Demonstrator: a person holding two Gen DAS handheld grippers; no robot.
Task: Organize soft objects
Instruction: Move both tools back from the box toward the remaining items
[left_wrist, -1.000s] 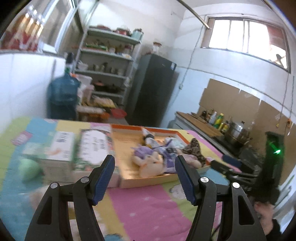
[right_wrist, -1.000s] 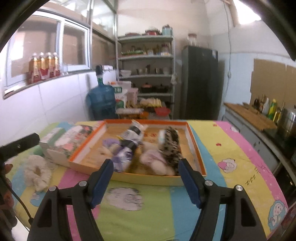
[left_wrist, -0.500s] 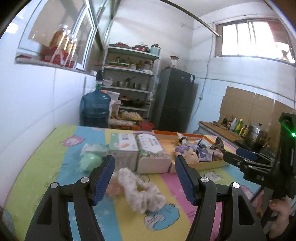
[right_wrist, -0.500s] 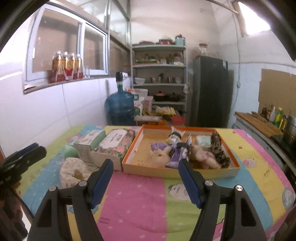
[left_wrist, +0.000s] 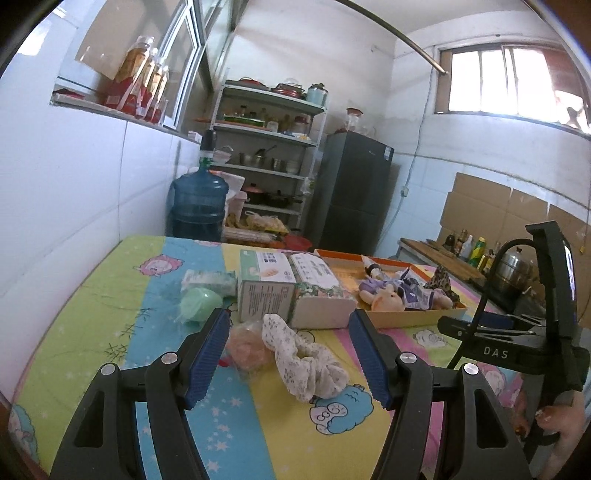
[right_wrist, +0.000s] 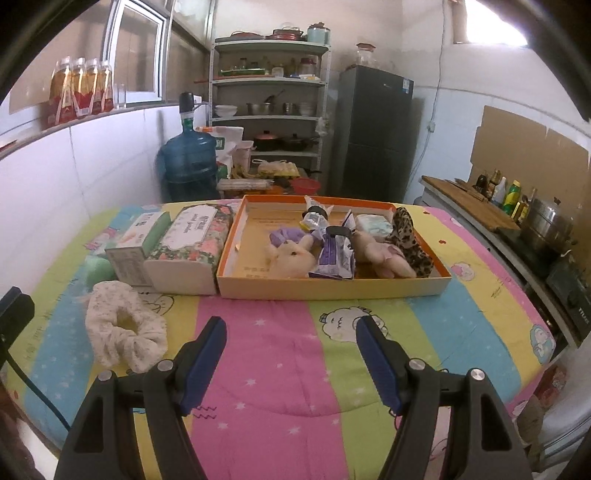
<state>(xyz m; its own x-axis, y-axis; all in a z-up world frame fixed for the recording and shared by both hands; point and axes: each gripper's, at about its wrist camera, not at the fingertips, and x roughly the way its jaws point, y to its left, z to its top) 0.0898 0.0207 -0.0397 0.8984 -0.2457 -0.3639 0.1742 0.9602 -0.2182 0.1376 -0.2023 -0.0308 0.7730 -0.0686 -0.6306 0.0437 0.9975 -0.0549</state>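
**Both grippers wide and empty over the quilted table**

Here is the left hand-held gripper, jaws spread wide, nothing between the blue pads, hovering above the near end of the table with its striped cartoon cover. Framed between its fingers lies a white scrunchie, flopped on the cloth, and touching its left side a pink soft lump. Just beyond, near the left finger, sits a green ball, with a pale wrapped pack behind it.

Two tissue boxes stand side by side behind the scrunchie, pressed up against the orange tray.

Over to the right hand-held gripper: jaws also spread, pinching nothing, held above bare pink and green stripes, well short of the tray. Inside the tray the soft things crowd the right half: a plush rabbit, a purple pouch, a second pink plush and a leopard-print piece against the right wall. The left half of the tray floor shows bare cardboard.

From the right wrist view the scrunchie lies outside the tray, off to the left, in front of the tissue boxes. From the left wrist view the right gripper's body shows at the right edge, a hand wrapped round its grip.
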